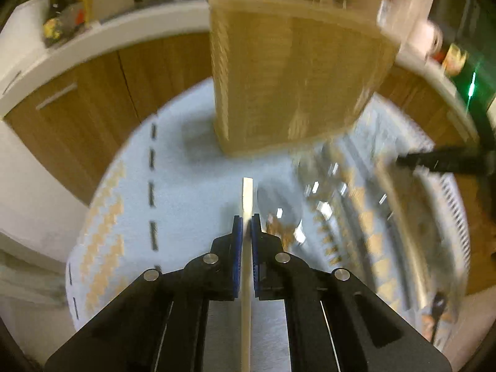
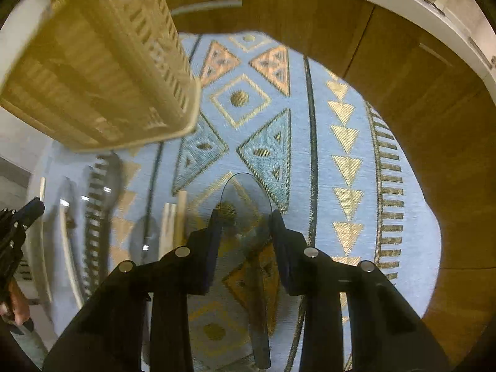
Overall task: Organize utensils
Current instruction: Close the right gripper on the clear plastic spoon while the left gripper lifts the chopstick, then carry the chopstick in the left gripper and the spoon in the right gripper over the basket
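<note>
- Left wrist view: our left gripper (image 1: 247, 223) is clenched on a thin pale wooden stick (image 1: 247, 198), probably a utensil handle; it runs up between the blue pads (image 1: 237, 232), tip out front. The beige slotted caddy (image 1: 294, 86) stands ahead on the patterned blue cloth (image 1: 186, 186). More utensils (image 1: 325, 204) lie blurred to the right, so sorting is far from done.
- Right wrist view: our right gripper (image 2: 246, 217) brackets a smoky translucent spoon (image 2: 248, 204), bowl forward, handle running back under the camera. The jaws touch its edges; we judge it grasped, not certain. Caddy (image 2: 102, 71) upper left. Wooden pieces (image 2: 173, 217) and other spoons (image 2: 145, 238) left on the cloth.
- Both picks have yet to go in.
</note>
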Demonstrator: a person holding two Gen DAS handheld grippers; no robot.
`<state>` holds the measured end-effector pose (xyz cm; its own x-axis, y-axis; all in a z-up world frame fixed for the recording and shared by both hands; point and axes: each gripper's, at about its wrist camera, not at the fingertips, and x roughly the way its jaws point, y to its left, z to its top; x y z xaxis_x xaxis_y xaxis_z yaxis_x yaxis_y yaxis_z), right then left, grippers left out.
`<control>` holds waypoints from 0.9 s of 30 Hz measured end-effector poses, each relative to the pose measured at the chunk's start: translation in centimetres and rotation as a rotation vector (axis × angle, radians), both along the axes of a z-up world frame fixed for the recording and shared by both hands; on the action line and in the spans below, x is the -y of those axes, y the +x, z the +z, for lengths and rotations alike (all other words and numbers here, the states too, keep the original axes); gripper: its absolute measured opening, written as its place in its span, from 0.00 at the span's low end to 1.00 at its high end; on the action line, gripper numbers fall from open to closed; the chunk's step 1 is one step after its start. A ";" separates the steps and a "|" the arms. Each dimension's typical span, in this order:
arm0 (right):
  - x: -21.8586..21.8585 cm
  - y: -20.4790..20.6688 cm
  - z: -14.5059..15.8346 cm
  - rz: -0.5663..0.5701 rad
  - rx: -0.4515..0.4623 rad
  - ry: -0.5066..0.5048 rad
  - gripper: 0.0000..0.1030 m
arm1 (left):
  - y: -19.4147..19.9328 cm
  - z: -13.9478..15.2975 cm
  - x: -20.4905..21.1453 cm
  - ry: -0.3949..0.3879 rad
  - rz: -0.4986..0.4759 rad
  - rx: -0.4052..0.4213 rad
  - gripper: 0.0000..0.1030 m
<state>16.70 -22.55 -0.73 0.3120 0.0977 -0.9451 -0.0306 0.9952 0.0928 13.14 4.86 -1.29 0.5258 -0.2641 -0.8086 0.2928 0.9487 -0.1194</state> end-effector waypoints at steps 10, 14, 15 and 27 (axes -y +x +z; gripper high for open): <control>1.4 -6.5 8.2 0.093 0.362 0.293 0.28 | -2.3 8.0 -2.4 -0.239 0.041 0.304 0.03; 1.2 -8.0 11.8 0.129 0.513 0.371 0.27 | -2.6 11.7 -2.2 -0.307 0.055 0.430 0.03; 1.2 -7.9 12.7 0.133 0.540 0.389 0.13 | -2.8 12.8 -2.0 -0.323 0.055 0.456 0.03; 0.0 -3.3 13.2 0.157 0.447 0.424 0.40 | -0.2 16.1 -1.8 -0.387 0.063 0.549 0.03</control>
